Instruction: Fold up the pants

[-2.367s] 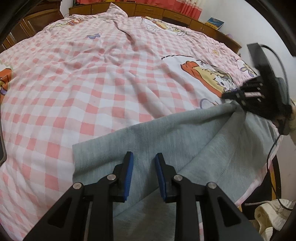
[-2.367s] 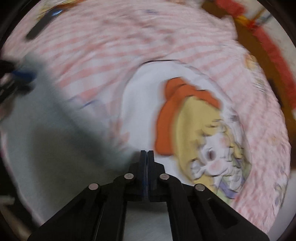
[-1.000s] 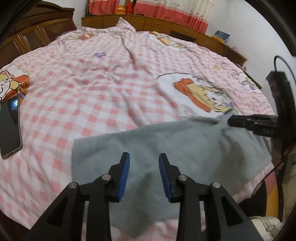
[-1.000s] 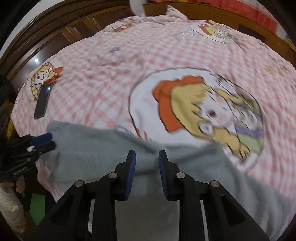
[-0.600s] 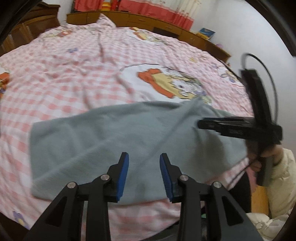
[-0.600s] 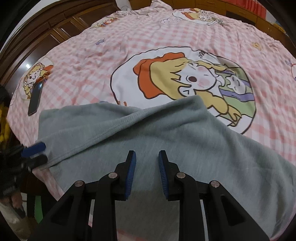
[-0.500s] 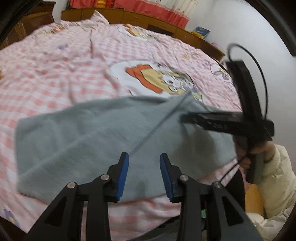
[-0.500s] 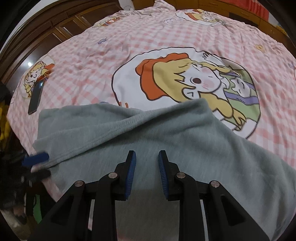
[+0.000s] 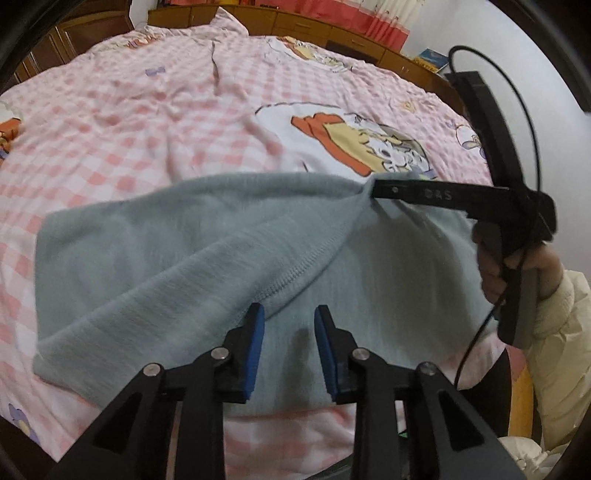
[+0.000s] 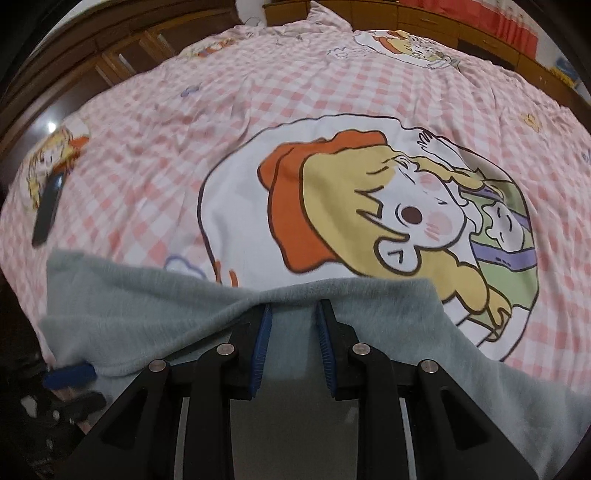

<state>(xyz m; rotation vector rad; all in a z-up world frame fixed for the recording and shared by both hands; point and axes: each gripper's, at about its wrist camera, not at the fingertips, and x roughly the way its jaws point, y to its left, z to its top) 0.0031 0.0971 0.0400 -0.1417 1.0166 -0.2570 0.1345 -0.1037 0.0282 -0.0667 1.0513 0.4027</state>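
The grey pants [image 9: 177, 251] lie across the near edge of the pink checked bed, with a stitched hem fold running diagonally. My left gripper [image 9: 288, 332] is open, its blue pads just over the near end of that fold. My right gripper [image 10: 291, 332] is open, its fingers at the far edge of the pants [image 10: 369, 306]. In the left wrist view the right gripper [image 9: 376, 190] reaches in from the right to the far edge of the cloth. The left gripper's blue pads [image 10: 70, 373] show at the lower left of the right wrist view.
The pink checked bedsheet [image 9: 147, 122] with a cartoon print [image 10: 369, 206] covers the bed. A dark phone [image 10: 46, 218] lies on the sheet at far left. Wooden cabinets [image 9: 314, 27] and red curtains line the far wall. The person's hand and cream sleeve [image 9: 554, 332] are at right.
Both grippers have moved in closer to the pants. The right gripper, shut on the cloth 2.4 s ago, has opened. The pants' far edge now lies bunched at the right gripper's fingers.
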